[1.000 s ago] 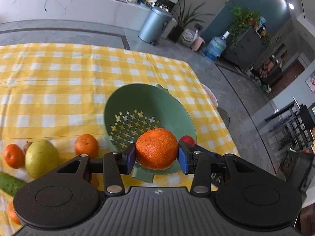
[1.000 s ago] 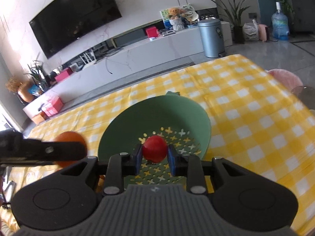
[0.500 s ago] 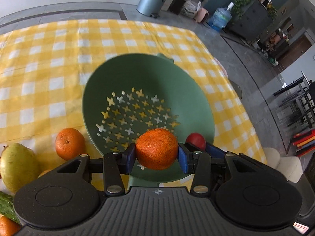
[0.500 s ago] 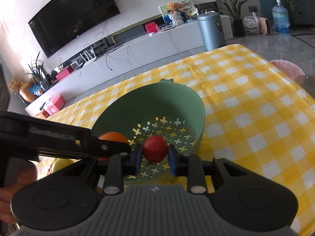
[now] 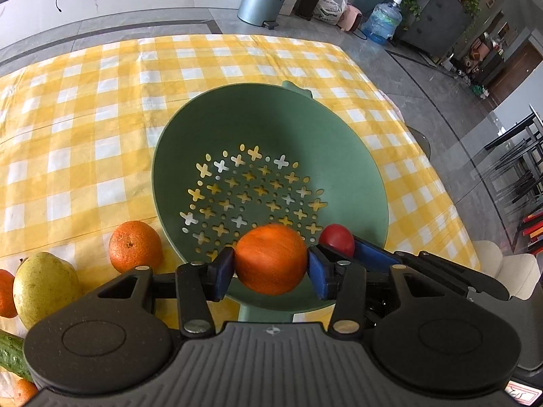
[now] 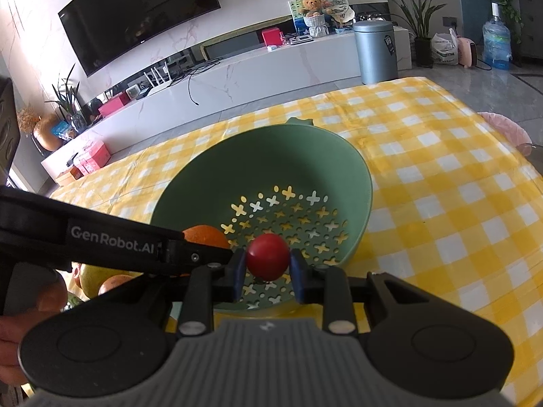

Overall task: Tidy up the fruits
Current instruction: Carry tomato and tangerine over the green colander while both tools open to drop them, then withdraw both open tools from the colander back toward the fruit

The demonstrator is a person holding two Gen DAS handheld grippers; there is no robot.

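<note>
Your left gripper [image 5: 270, 268] clamps orange [image 5: 270, 258] above near rim of green colander [image 5: 258, 129]. Your right gripper [image 6: 267, 268] pinches small red fruit [image 6: 267, 260] over same rim. Pear [image 5: 42, 288], second orange [image 5: 135, 246] at colander's left; cucumber [image 5: 10, 352] cut off by frame edge.

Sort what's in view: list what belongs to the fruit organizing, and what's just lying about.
Job:
- orange in left claw
- red fruit in right claw
- green colander
- loose orange
- pear

Lying about:
- cucumber
- trash can
- water jug
- TV
</note>
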